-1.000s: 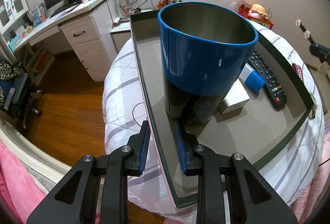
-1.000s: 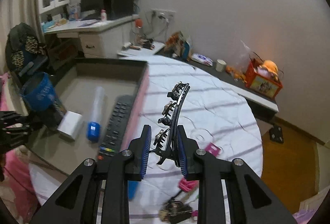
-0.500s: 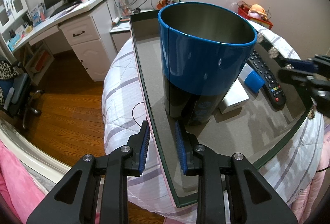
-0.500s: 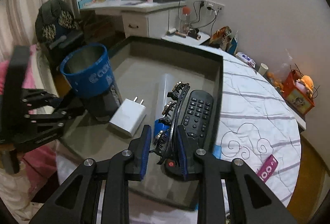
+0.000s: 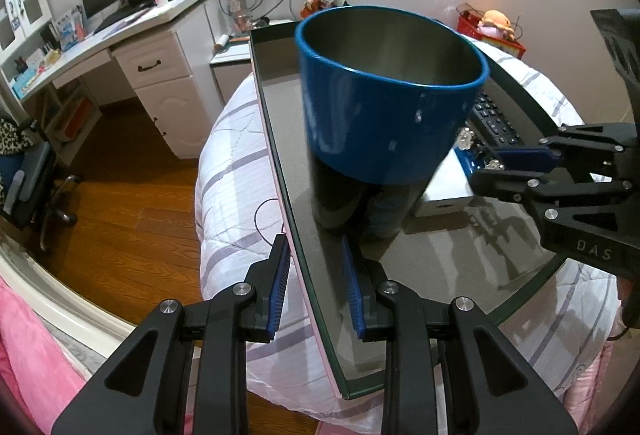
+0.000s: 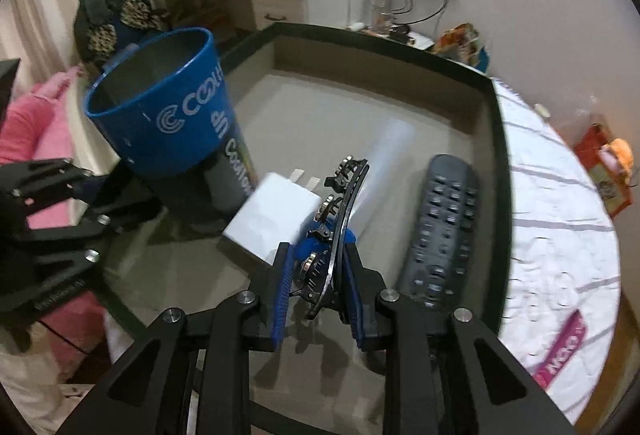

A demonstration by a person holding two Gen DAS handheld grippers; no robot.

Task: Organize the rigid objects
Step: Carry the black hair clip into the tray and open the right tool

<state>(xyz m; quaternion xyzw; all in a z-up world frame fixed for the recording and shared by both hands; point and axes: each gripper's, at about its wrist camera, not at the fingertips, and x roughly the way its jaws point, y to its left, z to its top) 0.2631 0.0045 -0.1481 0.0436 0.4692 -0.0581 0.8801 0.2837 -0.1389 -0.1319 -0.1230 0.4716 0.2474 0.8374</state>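
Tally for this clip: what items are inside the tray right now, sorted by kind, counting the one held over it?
Blue cup: 1
White charger block: 1
Black remote control: 1
Blue-capped clear tube: 1
Black hair clip, held in the right tongs above the tray: 1
Total: 5

Bed [image 6: 560,235]: your support, white striped quilt.
Tray [image 6: 496,139]: lies on your bed, dark rim.
Pink packet [image 6: 562,349]: on the quilt, right of your tray.
Cable [image 5: 264,211]: on the quilt, left of your tray.
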